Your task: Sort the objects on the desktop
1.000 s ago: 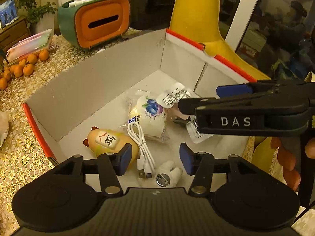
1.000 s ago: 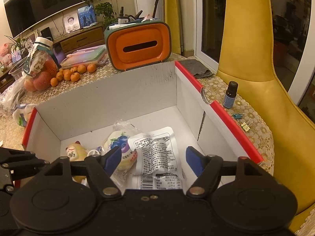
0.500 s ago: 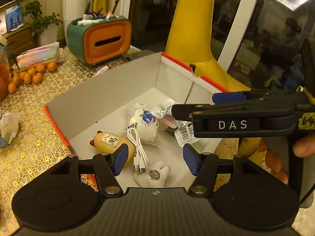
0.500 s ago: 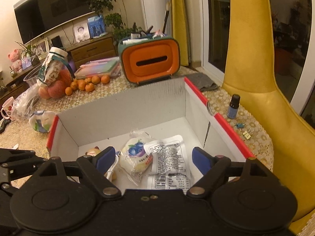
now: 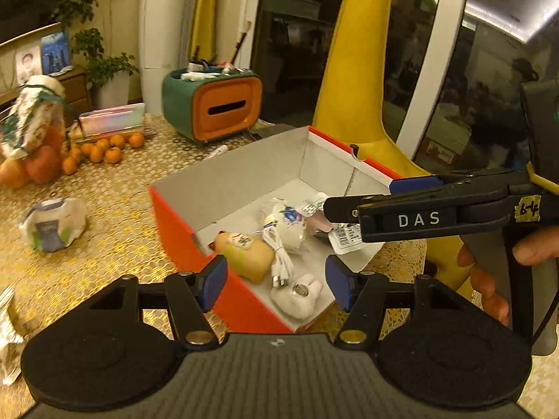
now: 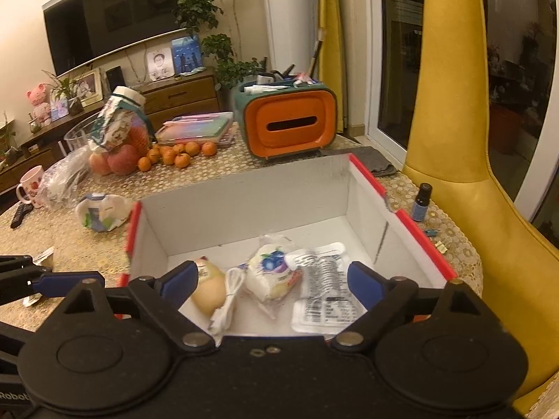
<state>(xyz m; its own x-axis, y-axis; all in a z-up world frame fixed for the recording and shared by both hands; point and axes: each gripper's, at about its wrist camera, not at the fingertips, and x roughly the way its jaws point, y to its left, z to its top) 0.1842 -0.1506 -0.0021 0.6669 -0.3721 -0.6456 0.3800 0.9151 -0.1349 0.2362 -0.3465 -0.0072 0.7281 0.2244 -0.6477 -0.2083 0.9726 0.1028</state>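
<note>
While both tools are hovering above the near edge of the red-rimmed white cardboard box (image 6: 401, 223), the left tool (image 5: 276, 281) and the right tool (image 6: 270, 279) are each standing spread wide, holding nothing; the sorted things are lying inside the box — a beige egg-shaped toy (image 5: 244, 253), a coiled white USB cable (image 5: 279, 258), a blueberry-printed wrapped bun (image 6: 270, 272), a clear printed sachet (image 6: 323, 289) and a white plush keychain (image 5: 297, 293).

What is probably next is still lying out on the gold-patterned surface (image 5: 104, 244): a crumpled white-and-green tissue pack (image 5: 52, 223), sitting well left of the box with its long axis running left-right; the left tool is the nearer one.

Compared with a second ago, both tools are sitting higher and further back — the box is looking smaller, and the tissue pack is now showing.
</note>
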